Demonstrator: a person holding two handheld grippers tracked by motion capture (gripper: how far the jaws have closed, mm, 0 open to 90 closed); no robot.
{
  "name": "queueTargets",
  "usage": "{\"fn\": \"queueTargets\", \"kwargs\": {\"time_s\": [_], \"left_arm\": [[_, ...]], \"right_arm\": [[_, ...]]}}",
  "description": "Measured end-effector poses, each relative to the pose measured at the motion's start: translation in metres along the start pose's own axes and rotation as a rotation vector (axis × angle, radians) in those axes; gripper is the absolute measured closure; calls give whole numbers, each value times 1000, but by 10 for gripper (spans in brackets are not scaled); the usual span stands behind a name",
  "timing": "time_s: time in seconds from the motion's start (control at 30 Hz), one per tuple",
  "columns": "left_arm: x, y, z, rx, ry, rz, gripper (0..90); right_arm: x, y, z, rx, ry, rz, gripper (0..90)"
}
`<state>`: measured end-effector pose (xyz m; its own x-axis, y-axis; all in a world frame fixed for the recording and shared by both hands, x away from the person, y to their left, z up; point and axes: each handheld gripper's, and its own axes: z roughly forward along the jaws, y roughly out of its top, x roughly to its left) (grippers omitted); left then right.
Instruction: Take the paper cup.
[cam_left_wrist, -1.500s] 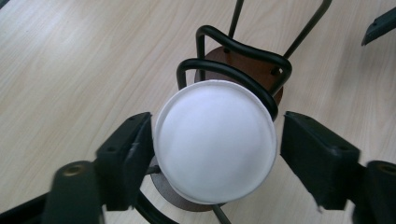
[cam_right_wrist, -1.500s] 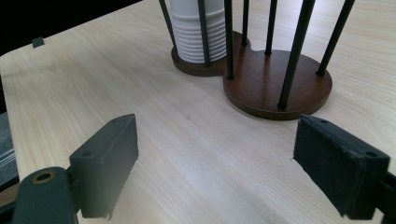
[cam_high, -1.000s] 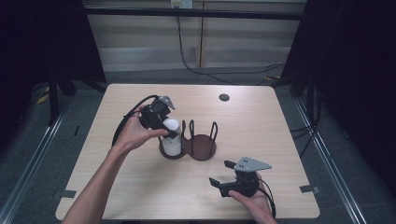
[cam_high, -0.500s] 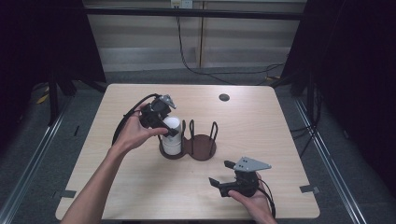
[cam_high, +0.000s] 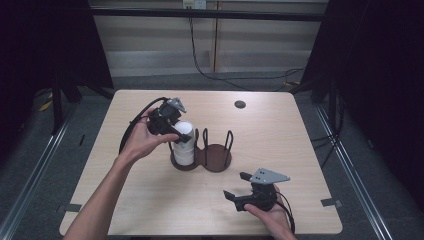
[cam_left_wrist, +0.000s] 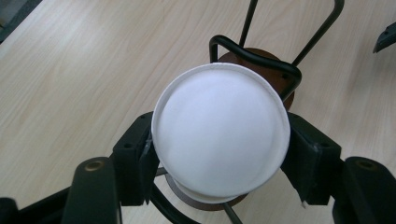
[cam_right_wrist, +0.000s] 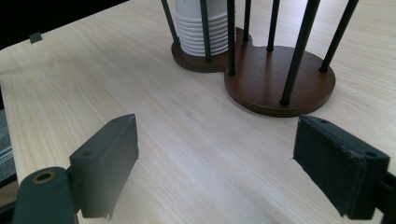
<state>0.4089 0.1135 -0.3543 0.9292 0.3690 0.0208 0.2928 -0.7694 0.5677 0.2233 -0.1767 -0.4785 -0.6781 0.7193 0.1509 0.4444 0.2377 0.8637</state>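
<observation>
The left tongs (cam_left_wrist: 219, 154) have just been closing and now clench the top white cup (cam_left_wrist: 219, 133) of a stack standing in the left ring of a dark wooden two-ring holder (cam_high: 216, 159); in the left gripper view both black pads press on the cup's rim from either side, so the grasp looks made. The stack (cam_high: 183, 145) sits near the middle of the tabletop (cam_high: 300, 150), slightly toward its left edge; the ribbed rims of the lower cups (cam_right_wrist: 201, 35) show between the holder's upright wire posts in the right gripper view. The holder's right ring is bare wood, with no cup in it. As a judgement, the work is at its early stage: the cup is seized but not yet lifted off the stack; drawing it up clear of the wire loops and setting it somewhere, perhaps in the vacant ring, is left.

The left hand (cam_high: 142, 142) reaches in from the near-left, forearm slanting across the tabletop, the tongs angled down onto the cup from above and behind it. The right hand (cam_high: 270, 217) rests low by the near edge, toward the right corner; the right tongs (cam_right_wrist: 215, 172) point toward the holder, spread wide with nothing between them, just above the bare wood.
</observation>
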Motion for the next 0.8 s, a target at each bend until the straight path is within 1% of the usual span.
{"fn": "queueTargets", "kwargs": {"time_s": [0.07, 0.1, 0.13, 0.17, 0.2, 0.27, 0.3, 0.33, 0.4, 0.47, 0.5, 0.53, 0.6, 0.63, 0.7, 0.73, 0.77, 0.8], "left_arm": [[0, 0, -1, -6, -1, -2, 350], [-1, 0, -1, -18, -1, -19, 350], [0, 0, -2, -18, -2, -20, 351], [0, 0, -3, -31, -9, -38, 351], [0, 0, -4, -40, -10, -43, 352], [0, 0, -6, -34, -3, -29, 353], [0, 0, -7, -40, -2, -38, 353], [0, -1, -9, -42, 0, -27, 353], [-1, -2, -11, -46, -1, -43, 354], [-1, -3, -14, -48, 2, -40, 355], [-3, -3, -14, -70, 3, -60, 356], [-1, -3, -17, -56, -1, -32, 357], [-2, -3, -18, -71, 2, -48, 358], [-1, -3, -20, -60, -1, -31, 358], [-1, -3, -22, -74, 5, -42, 359], [-1, -3, -23, -73, 5, -37, 361], [-1, -3, -24, -84, 12, -41, 364], [-1, -3, -25, -97, 6, -57, 367]], "right_arm": [[0, 0, 0, -1, 0, 3, 136], [0, 0, 0, -2, 1, 4, 136], [0, 0, 0, 0, 5, 6, 136], [0, 0, 1, 0, 8, 4, 136], [0, 0, 1, 2, 8, 4, 136], [1, 0, 2, 3, 10, 5, 136], [1, 0, 2, 5, 9, 5, 136], [1, 0, 2, 5, 8, 5, 136], [1, 0, 2, 5, 7, 6, 136], [0, 0, 1, 5, 7, 7, 136], [0, 0, 1, 4, 7, 4, 136], [0, 0, 1, 3, 5, 9, 136], [0, 0, 2, 2, 5, 10, 136], [0, 0, 2, 3, 3, 10, 136], [0, 0, 2, 2, 3, 10, 136], [0, 0, 2, 1, 2, 10, 135], [0, 0, 2, 0, 2, 11, 136], [0, 0, 2, -1, 3, 9, 136]]}}
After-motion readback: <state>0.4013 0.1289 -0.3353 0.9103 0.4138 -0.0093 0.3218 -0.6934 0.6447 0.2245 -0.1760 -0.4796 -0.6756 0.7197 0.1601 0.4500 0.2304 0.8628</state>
